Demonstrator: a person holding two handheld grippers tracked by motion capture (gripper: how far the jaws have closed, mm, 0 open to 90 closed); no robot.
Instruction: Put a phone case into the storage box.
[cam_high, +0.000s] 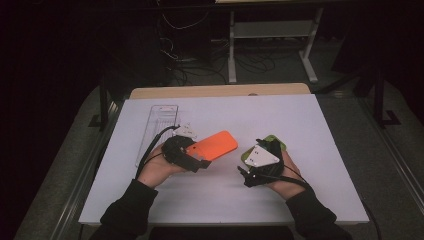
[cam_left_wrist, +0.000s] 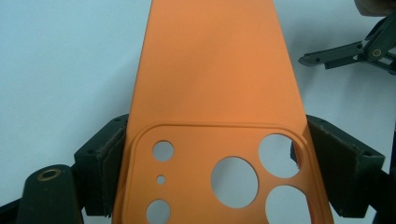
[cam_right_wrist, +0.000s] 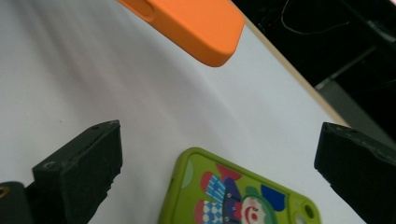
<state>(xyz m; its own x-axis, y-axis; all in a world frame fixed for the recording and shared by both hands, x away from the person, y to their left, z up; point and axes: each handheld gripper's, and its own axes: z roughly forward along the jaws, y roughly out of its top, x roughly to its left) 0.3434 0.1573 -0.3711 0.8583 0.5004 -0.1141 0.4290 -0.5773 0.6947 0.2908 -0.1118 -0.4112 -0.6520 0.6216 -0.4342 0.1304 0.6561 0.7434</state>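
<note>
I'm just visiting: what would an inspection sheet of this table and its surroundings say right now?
Surface: white table top, wooden edge at the far side.
Job's things: orange phone case clamped at its camera end; green cartoon phone case lying flat.
Clutter: clear plastic tray at far left.
Grippers: left gripper shut on the orange case; right gripper open over the green case.
Cables: black cable trailing from the left gripper.
Surroundings: dark room, tangled floor cables, white frame legs.

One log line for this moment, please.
left claw: shut on orange phone case | right claw: open, over green phone case | table: white
</note>
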